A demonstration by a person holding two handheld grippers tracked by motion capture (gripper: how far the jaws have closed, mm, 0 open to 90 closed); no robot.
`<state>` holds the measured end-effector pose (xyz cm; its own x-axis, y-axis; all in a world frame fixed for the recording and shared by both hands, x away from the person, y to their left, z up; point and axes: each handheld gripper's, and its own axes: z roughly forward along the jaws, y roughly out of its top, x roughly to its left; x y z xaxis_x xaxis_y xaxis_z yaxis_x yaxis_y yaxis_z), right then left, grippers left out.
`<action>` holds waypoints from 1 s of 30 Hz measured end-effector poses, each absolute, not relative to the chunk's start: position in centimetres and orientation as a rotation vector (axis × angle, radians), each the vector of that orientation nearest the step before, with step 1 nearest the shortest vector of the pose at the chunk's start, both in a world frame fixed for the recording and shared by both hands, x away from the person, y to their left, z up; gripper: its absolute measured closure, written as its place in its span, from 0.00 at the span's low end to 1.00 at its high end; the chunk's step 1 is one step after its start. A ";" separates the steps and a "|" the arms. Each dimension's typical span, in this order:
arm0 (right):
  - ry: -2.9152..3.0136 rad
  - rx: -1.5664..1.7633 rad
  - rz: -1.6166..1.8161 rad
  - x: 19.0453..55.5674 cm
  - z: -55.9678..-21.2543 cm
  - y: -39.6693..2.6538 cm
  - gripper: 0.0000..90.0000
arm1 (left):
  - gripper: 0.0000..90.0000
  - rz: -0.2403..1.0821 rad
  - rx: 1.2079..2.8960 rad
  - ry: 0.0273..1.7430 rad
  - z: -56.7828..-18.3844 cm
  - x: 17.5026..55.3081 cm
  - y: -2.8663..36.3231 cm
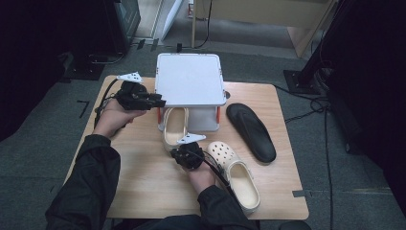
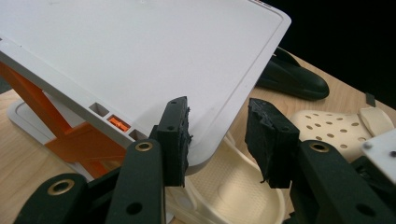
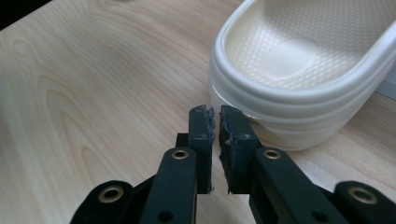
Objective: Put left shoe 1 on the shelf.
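Cream clog (image 3: 299, 60) heel just ahead of right gripper (image 3: 215, 122), jaws closed on nothing; left gripper (image 2: 217, 135) open beside white rack (image 2: 140, 56) corner

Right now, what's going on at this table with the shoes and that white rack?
A person works two handheld grippers at a wooden table. The left gripper has its jaws open around the corner of the white shelf. The right gripper is shut on nothing, its tips at the heel of a cream clog tucked partly under the shelf. A second cream clog and a black slipper lie to the right.
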<state>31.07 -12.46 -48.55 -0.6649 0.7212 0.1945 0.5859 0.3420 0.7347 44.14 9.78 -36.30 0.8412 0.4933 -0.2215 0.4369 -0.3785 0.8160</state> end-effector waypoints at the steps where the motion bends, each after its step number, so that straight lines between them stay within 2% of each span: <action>1: 2.433 1.194 1.244 31.3 -48.6 -12.5 0.93 | 0.66 0.071 2.022 0.683 -36.3 44.1 9.8; 19: 2.394 1.194 1.211 35.2 -48.3 -11.3 0.92 | 0.67 0.069 2.018 0.681 -36.3 44.2 9.8; 30: 2.368 1.184 1.227 37.9 -48.6 -10.3 0.87 | 0.67 0.067 2.015 0.680 -36.4 44.2 9.9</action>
